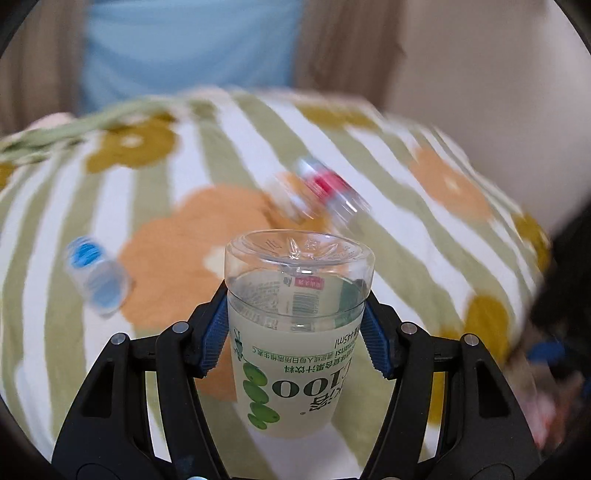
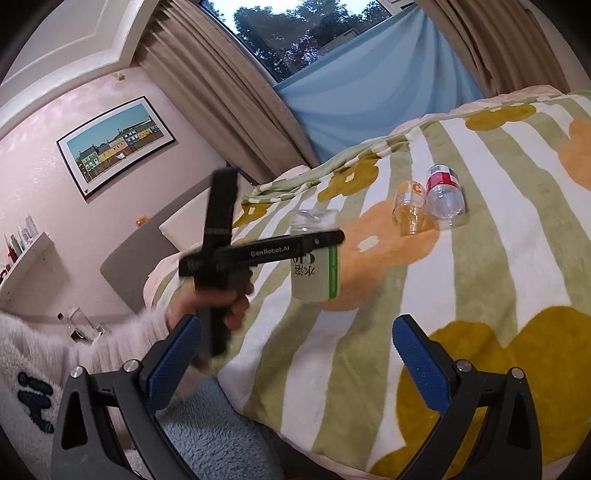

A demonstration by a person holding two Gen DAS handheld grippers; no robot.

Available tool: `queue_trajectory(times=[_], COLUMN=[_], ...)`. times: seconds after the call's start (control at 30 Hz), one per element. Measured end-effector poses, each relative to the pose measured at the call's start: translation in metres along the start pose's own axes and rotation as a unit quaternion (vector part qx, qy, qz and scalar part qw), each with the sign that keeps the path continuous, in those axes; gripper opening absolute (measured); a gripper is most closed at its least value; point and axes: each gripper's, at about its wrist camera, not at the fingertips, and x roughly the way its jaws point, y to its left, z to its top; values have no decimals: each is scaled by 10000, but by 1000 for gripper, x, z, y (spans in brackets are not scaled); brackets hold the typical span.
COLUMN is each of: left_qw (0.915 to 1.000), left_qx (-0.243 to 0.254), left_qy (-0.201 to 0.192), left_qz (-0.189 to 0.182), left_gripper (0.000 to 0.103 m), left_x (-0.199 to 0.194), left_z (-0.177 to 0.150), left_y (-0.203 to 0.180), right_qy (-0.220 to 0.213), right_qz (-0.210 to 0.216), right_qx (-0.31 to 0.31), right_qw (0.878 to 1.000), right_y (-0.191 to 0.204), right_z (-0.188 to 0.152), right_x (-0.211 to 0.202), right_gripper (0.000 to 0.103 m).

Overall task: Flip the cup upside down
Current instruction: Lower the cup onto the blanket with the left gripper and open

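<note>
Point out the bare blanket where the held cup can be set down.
The left gripper grips the cup over the blanket. Free: the wide stretch nearer the open right gripper, below the orange cup. Crowded: the orange cup and red-label cup sit side by side; a blue-label one lies left.

Green-and-white striped blanket (image 1: 369,155), orange and mustard flowers

Pink wall (image 2: 44,177), framed picture (image 2: 116,142), beige curtains (image 2: 207,74), window (image 2: 295,29).
</note>
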Motion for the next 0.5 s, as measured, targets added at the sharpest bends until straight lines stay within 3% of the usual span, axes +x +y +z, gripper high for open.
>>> queue_trajectory(times=[0.1, 0.23, 0.5], left_qw=[9976, 9960, 9972], left_qx=[-520, -506, -447], left_qy=[-417, -534, -206], left_qz=[193, 505, 556], left_gripper=[60, 61, 61], left_x=[2, 14, 39], left_z=[-15, -24, -45], left_y=[10, 7, 10], right_qy=[-23, -7, 106], right_qz=[-1, -197, -784], right_qx=[-68, -277, -734], right_qw=[10000, 9994, 9942], right_y=[5, 14, 26], right_z=[-2, -5, -6], right_x=[-1, -2, 10], right_gripper=[103, 103, 103])
